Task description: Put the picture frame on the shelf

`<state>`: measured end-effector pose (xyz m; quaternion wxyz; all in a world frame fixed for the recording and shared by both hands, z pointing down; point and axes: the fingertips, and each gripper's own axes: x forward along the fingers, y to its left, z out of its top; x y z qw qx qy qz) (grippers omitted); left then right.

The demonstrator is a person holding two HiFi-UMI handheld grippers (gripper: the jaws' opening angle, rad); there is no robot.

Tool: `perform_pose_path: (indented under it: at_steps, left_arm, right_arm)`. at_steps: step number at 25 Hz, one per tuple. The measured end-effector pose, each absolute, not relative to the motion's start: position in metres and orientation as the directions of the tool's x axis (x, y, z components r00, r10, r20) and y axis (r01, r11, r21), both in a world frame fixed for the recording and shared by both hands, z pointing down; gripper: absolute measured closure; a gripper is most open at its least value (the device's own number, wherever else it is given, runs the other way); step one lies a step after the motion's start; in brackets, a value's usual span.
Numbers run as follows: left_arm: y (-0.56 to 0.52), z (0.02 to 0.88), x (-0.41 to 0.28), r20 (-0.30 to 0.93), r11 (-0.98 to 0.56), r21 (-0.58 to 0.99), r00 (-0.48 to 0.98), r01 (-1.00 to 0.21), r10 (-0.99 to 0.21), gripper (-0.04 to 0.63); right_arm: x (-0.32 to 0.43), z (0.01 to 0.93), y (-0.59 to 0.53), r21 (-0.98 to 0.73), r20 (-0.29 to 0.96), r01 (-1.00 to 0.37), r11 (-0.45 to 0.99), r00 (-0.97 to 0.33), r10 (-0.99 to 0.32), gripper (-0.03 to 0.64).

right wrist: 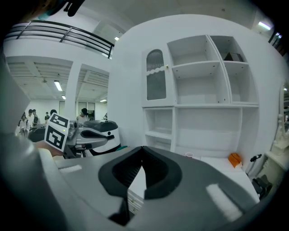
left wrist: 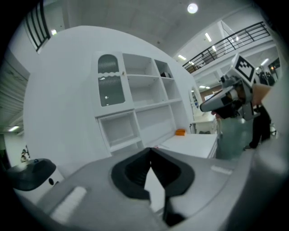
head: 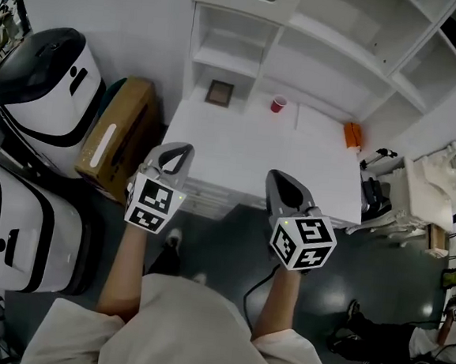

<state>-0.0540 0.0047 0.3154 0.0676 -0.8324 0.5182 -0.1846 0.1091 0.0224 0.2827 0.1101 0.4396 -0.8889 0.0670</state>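
Observation:
A small dark picture frame (head: 219,92) lies on the white table (head: 246,159), at the back left by the foot of the white shelf unit (head: 304,33). My left gripper (head: 182,149) hovers at the table's near left corner, shut with nothing between its jaws; its own view shows the tips (left wrist: 150,149) meeting. My right gripper (head: 276,176) hangs over the near edge, also shut and empty, tips (right wrist: 142,148) together. Both point toward the shelf unit (right wrist: 203,90), well short of the frame. Neither gripper view shows the frame.
A red cup (head: 278,104) and an orange object (head: 352,135) stand at the back of the table. Two white-and-black machines (head: 46,82) and a cardboard box (head: 117,136) crowd the left side. Clutter and a person's legs (head: 381,337) are on the right.

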Motion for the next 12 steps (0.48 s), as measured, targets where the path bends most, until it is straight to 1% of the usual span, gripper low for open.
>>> perform_pose_path:
  at_steps: [4,12]
  left_arm:
    - [0.039,0.296,-0.050,0.213,-0.442,-0.324,0.390,-0.837,-0.896,0.591]
    - [0.086,0.275,-0.043,0.172,-0.424,-0.352,0.388,-0.834,-0.905,0.591]
  right_arm:
    - [0.116,0.272,0.055,0.015,0.233,-0.801,0.599,-0.579,-0.781,0.611]
    - [0.114,0.260,0.094,0.059,0.215,-0.777,0.627,-0.603,-0.768,0.611]
